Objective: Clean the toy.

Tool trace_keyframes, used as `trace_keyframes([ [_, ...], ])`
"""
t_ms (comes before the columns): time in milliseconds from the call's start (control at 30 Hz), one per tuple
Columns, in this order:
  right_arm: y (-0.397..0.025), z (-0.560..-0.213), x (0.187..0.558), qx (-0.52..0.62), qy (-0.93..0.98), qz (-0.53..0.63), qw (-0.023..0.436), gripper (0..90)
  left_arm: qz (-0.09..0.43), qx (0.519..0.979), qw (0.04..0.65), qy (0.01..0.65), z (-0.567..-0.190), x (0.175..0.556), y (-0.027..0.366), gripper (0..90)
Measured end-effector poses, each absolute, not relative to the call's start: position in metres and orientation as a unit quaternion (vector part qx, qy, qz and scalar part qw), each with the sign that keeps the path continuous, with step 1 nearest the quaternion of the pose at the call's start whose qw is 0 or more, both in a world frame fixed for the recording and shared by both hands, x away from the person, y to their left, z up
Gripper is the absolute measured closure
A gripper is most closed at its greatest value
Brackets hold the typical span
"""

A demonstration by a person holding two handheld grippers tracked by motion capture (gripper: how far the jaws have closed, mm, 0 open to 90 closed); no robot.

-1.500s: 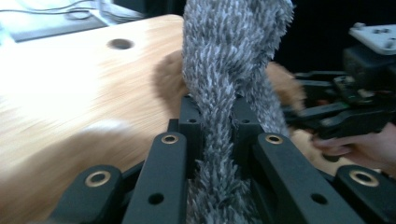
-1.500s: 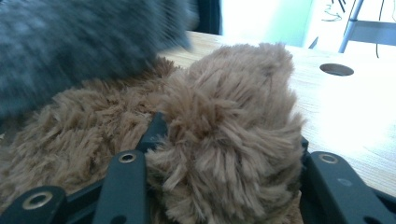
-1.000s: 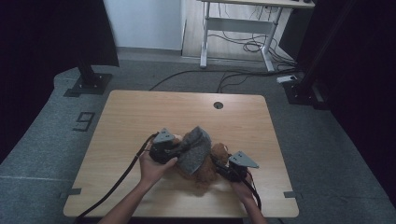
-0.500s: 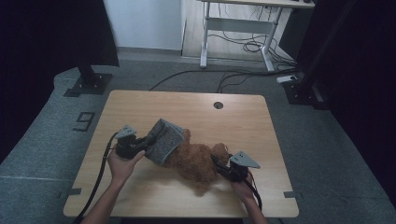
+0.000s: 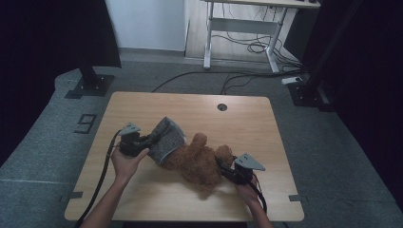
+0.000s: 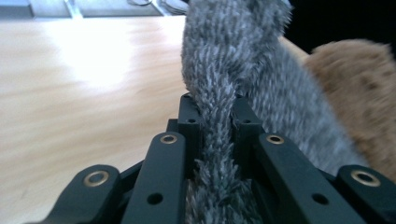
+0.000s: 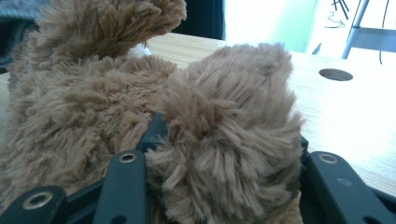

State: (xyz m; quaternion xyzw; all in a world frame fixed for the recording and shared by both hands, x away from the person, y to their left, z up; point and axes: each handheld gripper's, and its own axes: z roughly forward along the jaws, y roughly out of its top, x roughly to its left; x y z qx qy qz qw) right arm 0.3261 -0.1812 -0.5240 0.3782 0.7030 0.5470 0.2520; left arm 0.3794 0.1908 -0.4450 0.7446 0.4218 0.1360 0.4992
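The left gripper (image 5: 151, 141) clamps the grey knit garment (image 5: 166, 139); the right gripper (image 5: 223, 167) clamps the brown teddy bear (image 5: 197, 160). Near the counter's (image 5: 266, 123) front edge, pulling could slip the fuzzy limb free.

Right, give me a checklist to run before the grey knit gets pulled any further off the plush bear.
1. Left claw shut on the grey knit: ok, fabric pinched between the jaws.
2. Right claw shut on the plush bear: ok, a brown limb sits between the jaws.
3. Knit free of the bear: not ok, one end covers part of its body.
4. Bear resting on the table: ok.
5. Knit snagged inside: cannot tell, hidden.
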Motion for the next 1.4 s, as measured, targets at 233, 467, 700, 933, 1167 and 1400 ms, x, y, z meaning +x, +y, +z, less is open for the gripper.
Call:
trace_keyframes([
  [233,-0.181,-0.524,0.327,0.376,0.702,0.551,0.25,51.1,0.125,0.781,0.479,0.381,-0.44,0.384,0.143,77.8],
  [467,-0.181,-0.523,0.326,0.376,0.7,0.553,0.252,47.7,0.133,0.799,0.454,0.371,-0.456,0.381,0.136,78.4],
  [700,-0.185,-0.515,0.325,0.393,0.69,0.57,0.212,33.3,0.11,0.776,0.495,0.376,-0.475,0.363,0.156,79.3],
  [933,-0.192,-0.479,0.313,0.387,0.676,0.593,0.204,24.0,0.114,0.767,0.511,0.37,-0.484,0.343,0.168,79.4],
  [1167,-0.187,-0.453,0.321,0.383,0.687,0.591,0.182,24.3,0.109,0.765,0.516,0.369,-0.485,0.338,0.171,79.4],
  [1400,-0.165,-0.487,0.317,0.364,0.751,0.54,0.106,25.5,0.096,0.768,0.517,0.365,-0.487,0.33,0.179,79.2],
])
